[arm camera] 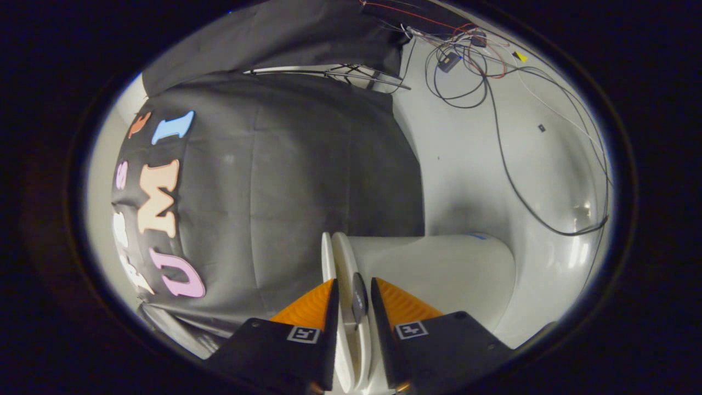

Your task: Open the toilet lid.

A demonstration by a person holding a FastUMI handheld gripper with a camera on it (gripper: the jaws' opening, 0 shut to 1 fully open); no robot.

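The white toilet (439, 269) is lying ahead of the claw (354, 307), toward 1 o'clock, with loose cables (504, 159) trailing across the floor (466, 164) beyond; the toilet lid (344, 263) is sitting edge-on between the orange fingers (307, 310), both sides pinching it, a dark bumper (359, 299) showing

- Your gripper (354, 307) fingers have the toilet lid (345, 307) edge between them; no free gap there.
- The toilet bowl (439, 274) blocks one side.
- Loose cables (510, 181) cross the floor (466, 164) beyond.

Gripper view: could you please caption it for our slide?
Gripper fingers straddle the white toilet lid's edge, black cloth wall beyond.
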